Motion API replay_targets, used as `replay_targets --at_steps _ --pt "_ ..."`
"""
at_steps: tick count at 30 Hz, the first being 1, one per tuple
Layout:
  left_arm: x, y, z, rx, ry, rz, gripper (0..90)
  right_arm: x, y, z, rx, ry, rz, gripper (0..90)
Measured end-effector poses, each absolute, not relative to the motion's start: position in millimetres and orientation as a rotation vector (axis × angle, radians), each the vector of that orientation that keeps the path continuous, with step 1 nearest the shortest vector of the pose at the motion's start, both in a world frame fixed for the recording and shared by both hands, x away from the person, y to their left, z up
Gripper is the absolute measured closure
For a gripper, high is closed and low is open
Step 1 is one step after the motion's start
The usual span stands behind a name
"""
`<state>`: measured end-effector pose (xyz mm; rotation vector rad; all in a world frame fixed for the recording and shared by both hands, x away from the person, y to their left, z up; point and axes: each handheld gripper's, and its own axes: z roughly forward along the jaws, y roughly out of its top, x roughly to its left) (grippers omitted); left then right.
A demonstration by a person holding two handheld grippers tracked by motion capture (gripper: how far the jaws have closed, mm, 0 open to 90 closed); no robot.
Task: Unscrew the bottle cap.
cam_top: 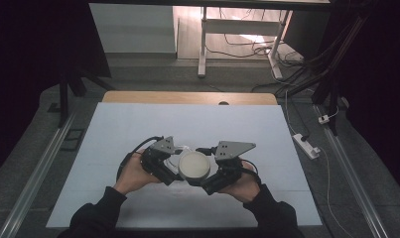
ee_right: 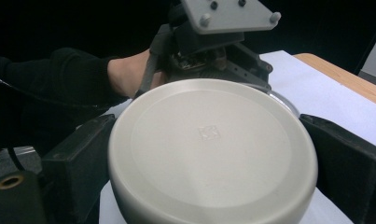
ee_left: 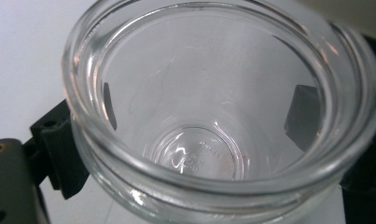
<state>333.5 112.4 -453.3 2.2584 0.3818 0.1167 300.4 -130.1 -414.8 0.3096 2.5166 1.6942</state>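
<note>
While my left gripper (cam_top: pixel 170 166) pinches a clear glass jar (ee_left: pixel 213 121), its black fingers (ee_left: pixel 303 116) show only as dark patches through the curved wall, one on each side; the outer parts are cut off at the frame's edges. Embossed lettering on the jar's round base is too blurred to read. My right gripper (cam_top: pixel 207 183) has its fingers (ee_right: pixel 78 163) pressed against the rim of a smooth, matte, off-white round lid (ee_right: pixel 211 149), with a small square logo stamped at its centre. From above, the lid hides the jar beneath it almost wholly. Both are held between my hands near the front middle of the white-covered table (cam_top: pixel 138 129), its wooden far edge bare.
</note>
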Motion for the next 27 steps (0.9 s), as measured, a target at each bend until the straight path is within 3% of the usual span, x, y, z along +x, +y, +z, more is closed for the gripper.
replay_targets --at_steps 27 --pt "359 117 -450 2.188 0.523 0.211 7.5 281 -143 -444 0.419 2.513 1.630 7.2"
